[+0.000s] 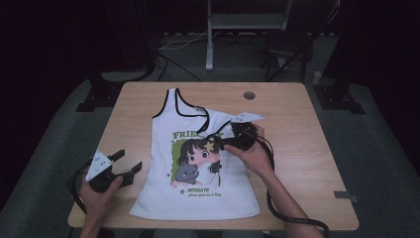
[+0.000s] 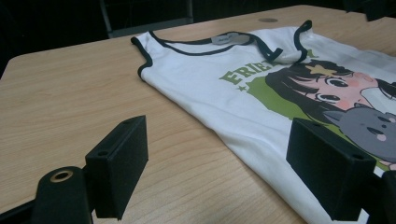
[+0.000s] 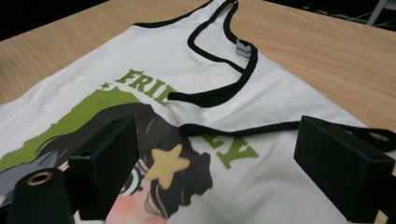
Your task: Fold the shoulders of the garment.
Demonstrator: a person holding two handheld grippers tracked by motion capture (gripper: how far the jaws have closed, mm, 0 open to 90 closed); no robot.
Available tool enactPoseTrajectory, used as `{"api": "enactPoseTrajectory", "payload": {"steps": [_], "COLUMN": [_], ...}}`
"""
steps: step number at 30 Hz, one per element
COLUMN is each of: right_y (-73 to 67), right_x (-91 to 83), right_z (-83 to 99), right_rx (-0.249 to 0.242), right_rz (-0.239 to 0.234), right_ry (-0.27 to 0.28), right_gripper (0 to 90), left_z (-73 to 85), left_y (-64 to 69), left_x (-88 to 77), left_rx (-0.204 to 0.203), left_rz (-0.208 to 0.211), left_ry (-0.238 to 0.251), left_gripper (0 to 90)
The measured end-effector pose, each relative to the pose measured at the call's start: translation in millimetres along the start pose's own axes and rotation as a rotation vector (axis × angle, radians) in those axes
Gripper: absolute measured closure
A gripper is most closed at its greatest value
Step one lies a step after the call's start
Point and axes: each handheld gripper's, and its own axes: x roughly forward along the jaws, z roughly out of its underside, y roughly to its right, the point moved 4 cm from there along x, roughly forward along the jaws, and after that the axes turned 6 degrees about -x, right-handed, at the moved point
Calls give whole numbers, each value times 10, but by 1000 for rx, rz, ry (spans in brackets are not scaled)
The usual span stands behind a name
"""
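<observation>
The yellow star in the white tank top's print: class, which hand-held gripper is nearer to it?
Right. The right hand-held gripper hovers beside the yellow star; the left hand-held gripper sits off the white tank top's left edge.

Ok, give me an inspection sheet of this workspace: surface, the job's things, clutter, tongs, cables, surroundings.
Surface: light wooden table, with a round grommet hole near its far edge.
Job's things: white tank top with black trim, lying print side up; one shoulder strap is folded over onto the chest.
Clutter: nothing seen on the table besides the top.
Tongs: left tongs open, over bare wood just off the top's side edge; right tongs open, over the cartoon print below the folded strap.
Cables: a black cable trails from the right tongs off the near edge; another loops by the left hand.
Surroundings: dark room, grey floor, metal stand and loose wires behind the table.
</observation>
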Motion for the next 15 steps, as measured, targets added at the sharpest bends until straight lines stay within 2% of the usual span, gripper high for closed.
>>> {"api": "enactPoseTrajectory", "payload": {"steps": [5,15], "right_y": [-3,98], "right_x": [-143,-590], "right_z": [53,223], "right_rx": [-1,27], "right_rz": [11,51], "right_ry": [7,51], "right_gripper": [125,125], "left_z": [0,0], "left_y": [0,1], "left_x": [1,-1], "left_rx": [3,6], "left_rz": [1,-4], "left_ry": [-4,0], "left_gripper": [207,207]}}
